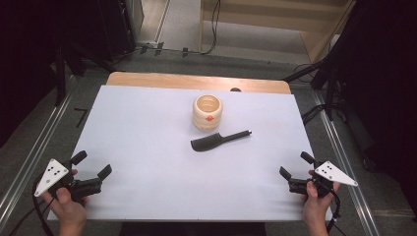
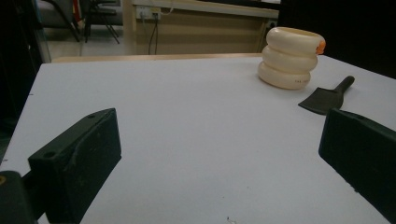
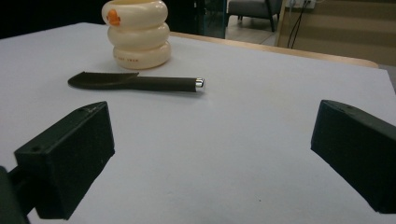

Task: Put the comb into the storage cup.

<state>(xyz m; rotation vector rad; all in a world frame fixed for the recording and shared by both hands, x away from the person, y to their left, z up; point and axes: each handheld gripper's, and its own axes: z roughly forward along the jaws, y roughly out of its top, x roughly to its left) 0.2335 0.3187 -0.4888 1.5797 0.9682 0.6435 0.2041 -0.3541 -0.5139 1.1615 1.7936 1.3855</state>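
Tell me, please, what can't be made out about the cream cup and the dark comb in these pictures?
- Inside of the cream cup: its own wall hides the bottom in the high view.
- Small print low on the cup, right gripper view: too small to read.
- Comb teeth: blurred.
- Comb in the left gripper view: its near end is cut off by that gripper's jaw.

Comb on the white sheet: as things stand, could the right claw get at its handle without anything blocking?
Probably yes. The comb lies flat in front of the cream holder, its handle pointing toward the right claw, which stands open; only bare white sheet lies between them.
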